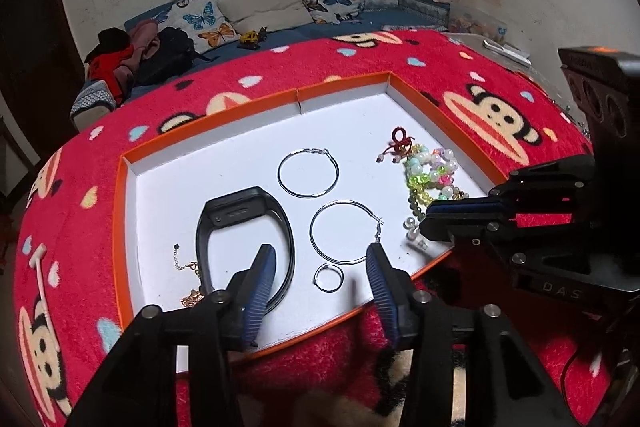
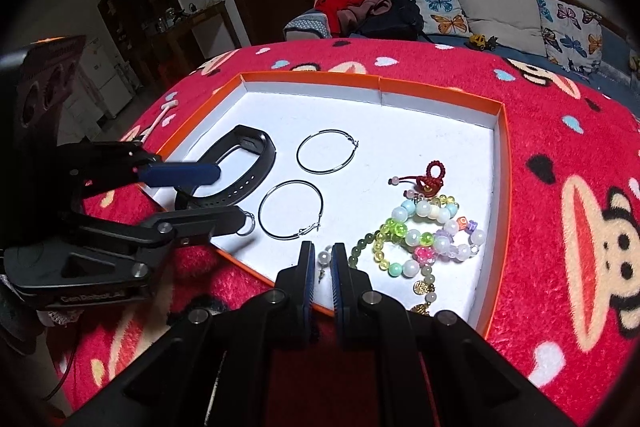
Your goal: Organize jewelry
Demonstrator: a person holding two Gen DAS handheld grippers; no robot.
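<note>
- The tray [image 1: 208,163] sits on the red blanket [image 1: 280,67], and all the jewelry lies inside it.
- Left claw [image 1: 320,269] is spread wide over the tray's near edge, holding nothing; the small ring [image 1: 329,278] lies between its fingers, the band [image 1: 244,227] passes under the left one.
- Two big hoops [image 1: 308,173] lie just past the small ring, toward the tray's middle.
- Only the left view catches the gold chain [image 1: 191,297], tucked by the band at the tray's near-left side.
- Right claw [image 2: 321,255] is pinched narrow at the tray's near edge, a pearl earring [image 2: 324,259] in the slim gap; I can't tell if the pads actually grip it.
- Only the right view lays out the bead bracelets [image 2: 424,239] clearly, at the tray's right side, with the red knot charm [image 2: 432,179] just behind them.
- From the left camera the right claw [image 1: 424,223] covers the near end of those beads.
</note>
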